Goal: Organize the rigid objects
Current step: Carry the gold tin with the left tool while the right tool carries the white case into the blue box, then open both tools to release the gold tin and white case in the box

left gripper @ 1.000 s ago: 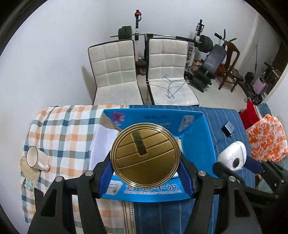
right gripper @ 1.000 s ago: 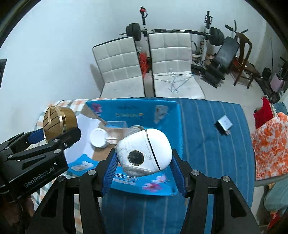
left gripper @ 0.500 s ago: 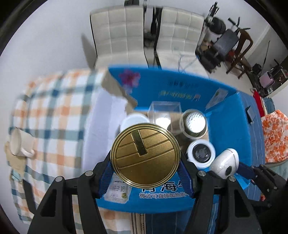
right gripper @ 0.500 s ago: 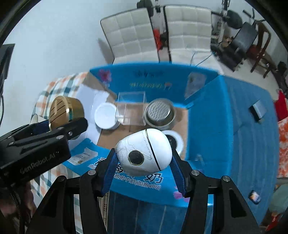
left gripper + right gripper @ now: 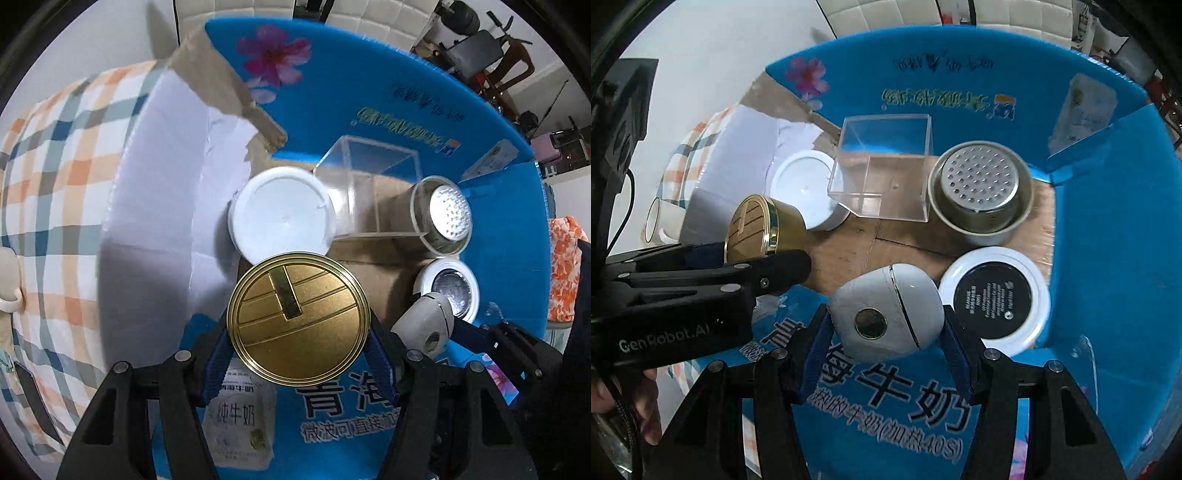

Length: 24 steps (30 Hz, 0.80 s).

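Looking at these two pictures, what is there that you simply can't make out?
- Gold tin, left wrist view: only its lid shows, the body is hidden behind it.
- White egg-shaped gadget, right wrist view: its underside is hidden.
- Mug, right wrist view: mostly behind the box's white flap.
- Black disc label: print too small to read.

Bright, sharp ctr, fisheye-warped edges

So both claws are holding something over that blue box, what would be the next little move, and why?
Probably lower the left claw and set the gold tin on the bare cardboard floor in front of the white lid. That patch looks free, while the clear box, strainer cup and round compact fill the rest.
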{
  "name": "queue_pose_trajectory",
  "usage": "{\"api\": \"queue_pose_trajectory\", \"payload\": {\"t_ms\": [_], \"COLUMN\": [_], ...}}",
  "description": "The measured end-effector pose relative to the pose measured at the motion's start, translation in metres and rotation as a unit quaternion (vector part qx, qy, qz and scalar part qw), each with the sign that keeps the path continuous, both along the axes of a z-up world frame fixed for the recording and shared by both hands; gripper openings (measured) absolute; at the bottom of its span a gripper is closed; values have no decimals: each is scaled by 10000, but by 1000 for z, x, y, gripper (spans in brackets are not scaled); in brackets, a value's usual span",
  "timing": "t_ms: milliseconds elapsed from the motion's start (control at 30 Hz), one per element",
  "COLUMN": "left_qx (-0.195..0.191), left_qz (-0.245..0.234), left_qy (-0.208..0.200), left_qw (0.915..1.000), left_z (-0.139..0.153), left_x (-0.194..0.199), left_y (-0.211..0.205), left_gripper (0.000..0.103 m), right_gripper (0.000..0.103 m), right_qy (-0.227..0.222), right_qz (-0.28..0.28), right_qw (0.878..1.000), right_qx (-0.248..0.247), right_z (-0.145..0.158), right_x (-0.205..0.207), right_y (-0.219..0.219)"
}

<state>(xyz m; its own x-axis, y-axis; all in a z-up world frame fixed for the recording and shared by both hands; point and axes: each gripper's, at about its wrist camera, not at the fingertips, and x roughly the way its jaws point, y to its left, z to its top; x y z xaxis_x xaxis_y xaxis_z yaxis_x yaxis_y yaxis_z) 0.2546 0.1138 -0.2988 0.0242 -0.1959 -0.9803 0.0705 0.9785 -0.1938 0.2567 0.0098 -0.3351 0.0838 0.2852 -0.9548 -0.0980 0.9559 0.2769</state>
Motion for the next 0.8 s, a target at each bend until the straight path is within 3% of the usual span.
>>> {"api": "queue_pose_trajectory", "payload": {"t_ms": [167, 300, 433, 533, 733, 800], "left_qx": [-130, -27, 133, 182, 198, 237], "left_qz": [55, 27, -41, -88, -97, -103], "left_qy": [341, 669, 707, 686, 638, 562], "left_qw": [9993, 9978, 9974, 9974, 9977, 9981], "left_z": [-13, -24, -23, -18, -9, -2], "left_x": [7, 9, 11, 9, 8, 2], "left_y": [2, -1, -4, -12, -19, -21], "left_gripper": [63, 63, 64, 71, 87, 100], "right_gripper": [60, 60, 60, 67, 68, 74], "right_qy": [301, 495, 714, 747, 880, 894], "right_qz": [-4, -5, -79, -171, -274, -289], "right_qw": [9995, 9987, 9974, 9971, 9957, 9955], "right_qx": [120, 87, 77, 33, -47, -147], "right_z": [-16, -27, -36, -37, -35, -31], "right_x": [7, 10, 14, 17, 18, 16], "right_y": [1, -1, -5, -9, -18, -20]}}
